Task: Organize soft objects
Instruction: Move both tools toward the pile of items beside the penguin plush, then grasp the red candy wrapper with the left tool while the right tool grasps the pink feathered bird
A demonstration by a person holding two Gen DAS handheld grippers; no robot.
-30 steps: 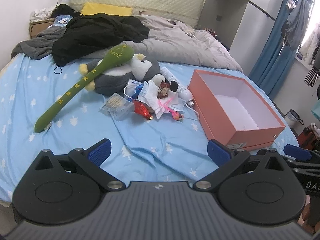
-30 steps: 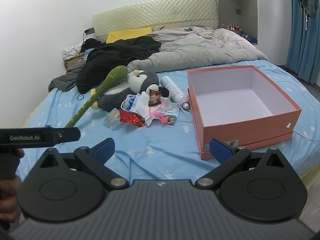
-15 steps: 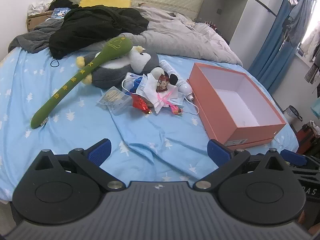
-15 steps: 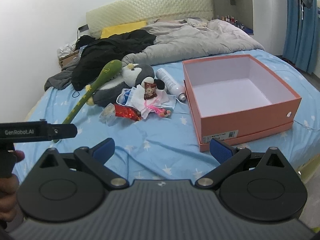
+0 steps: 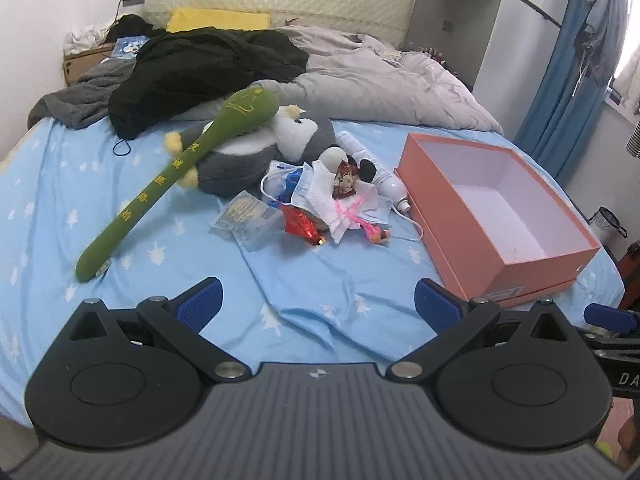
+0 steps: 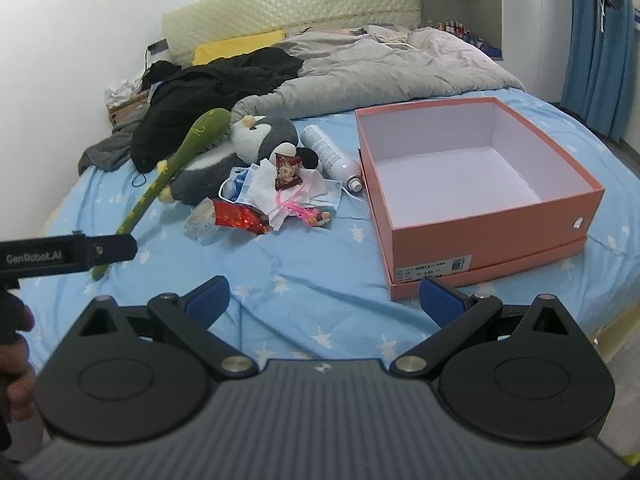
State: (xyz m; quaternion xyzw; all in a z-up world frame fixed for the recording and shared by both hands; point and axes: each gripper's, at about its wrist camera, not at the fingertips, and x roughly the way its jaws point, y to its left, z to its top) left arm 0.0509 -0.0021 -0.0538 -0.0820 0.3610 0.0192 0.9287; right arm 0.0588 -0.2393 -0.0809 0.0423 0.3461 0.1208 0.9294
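A long green plush stick [image 5: 176, 172] [image 6: 160, 184] leans on a grey penguin plush [image 5: 256, 152] [image 6: 240, 148] on the blue starred bed sheet [image 5: 304, 280]. A small mouse plush [image 5: 348, 168] [image 6: 290, 164] lies on a heap of face masks and tissue [image 5: 336, 200] [image 6: 280, 192]. An open, empty orange box [image 5: 496, 208] [image 6: 476, 184] stands to the right. My left gripper [image 5: 318, 300] and right gripper [image 6: 324, 300] are both open and empty, near the bed's front edge, well short of the pile.
A white spray bottle [image 5: 380, 172] [image 6: 332, 156], a clear plastic packet [image 5: 248, 220] and a red wrapper [image 5: 300, 224] lie in the pile. A black garment [image 5: 200, 68] and a grey duvet [image 5: 380, 84] fill the back of the bed. Blue curtains [image 5: 568, 80] hang right.
Both grippers have moved forward over the bed toward the pile and box; the objects look larger and closer. Both stay open. Nothing on the bed has moved.
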